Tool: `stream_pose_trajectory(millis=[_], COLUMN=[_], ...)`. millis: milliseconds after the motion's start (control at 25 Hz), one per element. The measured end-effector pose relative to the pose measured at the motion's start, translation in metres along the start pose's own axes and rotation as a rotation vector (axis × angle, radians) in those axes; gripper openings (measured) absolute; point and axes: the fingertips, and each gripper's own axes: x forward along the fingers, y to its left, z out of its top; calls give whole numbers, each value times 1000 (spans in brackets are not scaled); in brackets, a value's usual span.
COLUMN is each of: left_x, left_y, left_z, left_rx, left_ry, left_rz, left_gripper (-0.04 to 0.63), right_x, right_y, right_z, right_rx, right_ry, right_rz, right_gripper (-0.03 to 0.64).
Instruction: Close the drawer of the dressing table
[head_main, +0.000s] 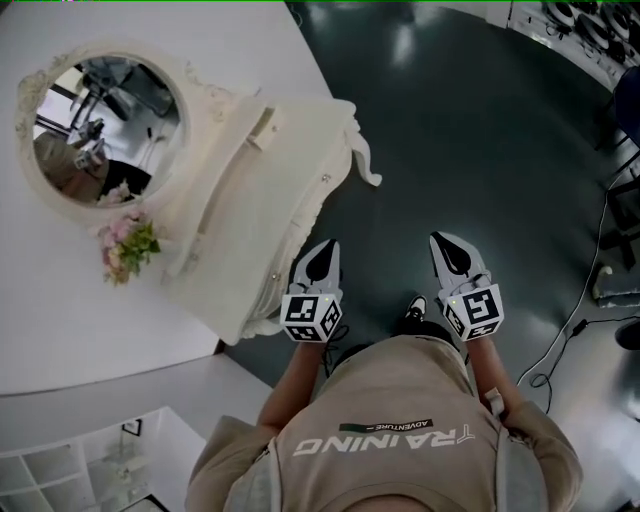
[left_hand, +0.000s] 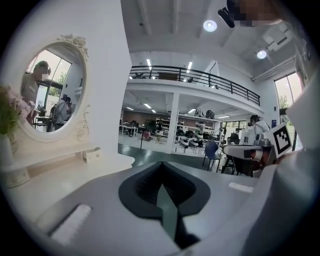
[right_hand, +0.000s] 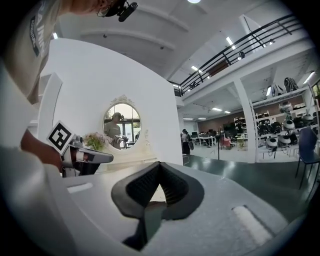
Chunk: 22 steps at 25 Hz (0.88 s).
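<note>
A dark green floor (head_main: 470, 130) fills the right of the head view, and a white wall (head_main: 200, 30) runs along the left. Against that wall stands the white dressing table (head_main: 262, 205), its carved front edge turned toward the person and one curled leg (head_main: 366, 160) showing at the far corner. A round mirror (head_main: 105, 130) in an ornate white frame rises from the back of the table. The person, in a beige shirt (head_main: 400, 430), stands just in front of the table's near corner, holding both tools low and pointed forward. The left tool (head_main: 327, 245) hovers just beside the table front without touching it, its jaws pressed together on nothing. The right tool (head_main: 441, 238) is well apart from the table over bare floor, its jaws likewise pressed together and empty. Each carries its marker cube, the left cube (head_main: 312, 317) and the right cube (head_main: 473, 310). A bunch of pink flowers (head_main: 128, 248) sits on the table below the mirror. The front drawer (head_main: 300, 228), marked by two small knobs, looks level with the table front from above. A small drawer box (left_hand: 92, 155) sits on the tabletop; whether it is pulled out cannot be told.
</note>
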Motion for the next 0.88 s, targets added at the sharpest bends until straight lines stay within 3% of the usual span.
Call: stream_pose_trajectory(millis=[200,480,760,880], left_x=[36,67,105,133], left_y=[-3,-12,25,39], left_z=[1,-3,-12,-7], left_rx=[-28,-21,-81,-93], left_ry=[6,50,88,77], left_rz=[33,32,40,28], left_gripper=[17,17,17,17], right_x=[22,50,93,109], right_y=[-38,-72,-75,-88], right_z=[-8,-18,-22,-19], right_rx=[-71,-16,-51,-56], right_ry=[37,75,114,132], right_rz=[37,65,118,98], right_gripper=[2,2,2,2])
